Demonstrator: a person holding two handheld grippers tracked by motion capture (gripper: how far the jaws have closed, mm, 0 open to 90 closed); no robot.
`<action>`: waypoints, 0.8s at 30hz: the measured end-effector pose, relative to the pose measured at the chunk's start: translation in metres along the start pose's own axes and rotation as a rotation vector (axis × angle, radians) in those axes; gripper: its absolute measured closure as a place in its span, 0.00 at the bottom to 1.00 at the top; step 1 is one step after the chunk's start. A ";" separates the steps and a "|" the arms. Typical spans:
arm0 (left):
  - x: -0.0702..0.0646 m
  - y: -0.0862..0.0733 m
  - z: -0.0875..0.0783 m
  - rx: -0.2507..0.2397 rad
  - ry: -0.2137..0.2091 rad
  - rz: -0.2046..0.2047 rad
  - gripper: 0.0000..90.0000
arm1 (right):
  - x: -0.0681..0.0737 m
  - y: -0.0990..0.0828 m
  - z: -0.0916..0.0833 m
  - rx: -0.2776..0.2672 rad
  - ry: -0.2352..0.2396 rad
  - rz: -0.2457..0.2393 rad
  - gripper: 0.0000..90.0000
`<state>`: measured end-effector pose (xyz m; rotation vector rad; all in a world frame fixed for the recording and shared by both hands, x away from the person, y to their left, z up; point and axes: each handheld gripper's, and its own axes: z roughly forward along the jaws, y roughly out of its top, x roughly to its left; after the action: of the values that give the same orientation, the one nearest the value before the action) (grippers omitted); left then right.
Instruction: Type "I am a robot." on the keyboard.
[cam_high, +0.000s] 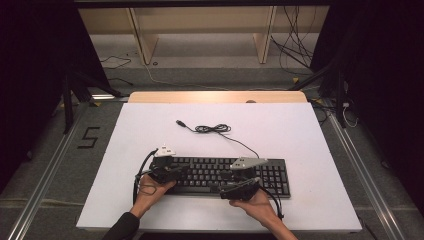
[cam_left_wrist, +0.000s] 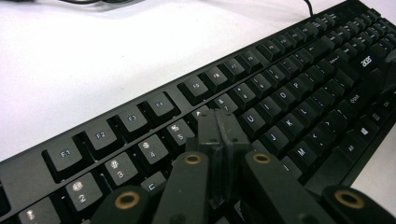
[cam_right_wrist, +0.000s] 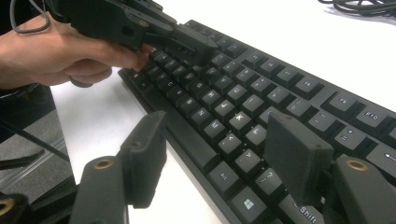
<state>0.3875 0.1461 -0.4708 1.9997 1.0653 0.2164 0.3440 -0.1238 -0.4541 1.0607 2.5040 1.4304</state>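
A black keyboard (cam_high: 210, 172) lies on the white board near the front edge, and its cable (cam_high: 212, 129) curls away toward the back. My left gripper (cam_high: 181, 170) is over the keyboard's left part. Seen in the left gripper view, the left gripper (cam_left_wrist: 218, 119) is shut, with its tips down at the number row of the keyboard (cam_left_wrist: 280, 93) and nothing between them. My right gripper (cam_high: 254, 183) is at the keyboard's front edge, right of centre. It (cam_right_wrist: 217, 128) stands open, one jaw over the board, the other over the bottom key rows (cam_right_wrist: 261, 84). The left gripper (cam_right_wrist: 208, 46) shows beyond it.
The white board (cam_high: 280, 130) covers most of the wooden table (cam_high: 215, 96), with bare room behind and to both sides of the keyboard. The coiled cable with its plug lies at mid-board. Black tripod legs and loose cables stand on the floor beyond the table.
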 end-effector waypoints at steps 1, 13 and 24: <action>0.000 0.000 0.000 0.002 0.000 0.000 0.99 | 0.000 0.000 0.000 0.001 0.000 0.001 0.44; 0.000 -0.003 0.007 0.024 0.002 0.005 0.99 | 0.002 -0.001 0.001 0.007 0.003 -0.006 0.44; -0.004 -0.006 0.011 0.032 0.010 0.035 0.99 | 0.003 -0.001 0.000 0.003 0.006 -0.008 0.42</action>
<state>0.3869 0.1382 -0.4809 2.0489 1.0463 0.2294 0.3416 -0.1220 -0.4543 1.0471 2.5120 1.4309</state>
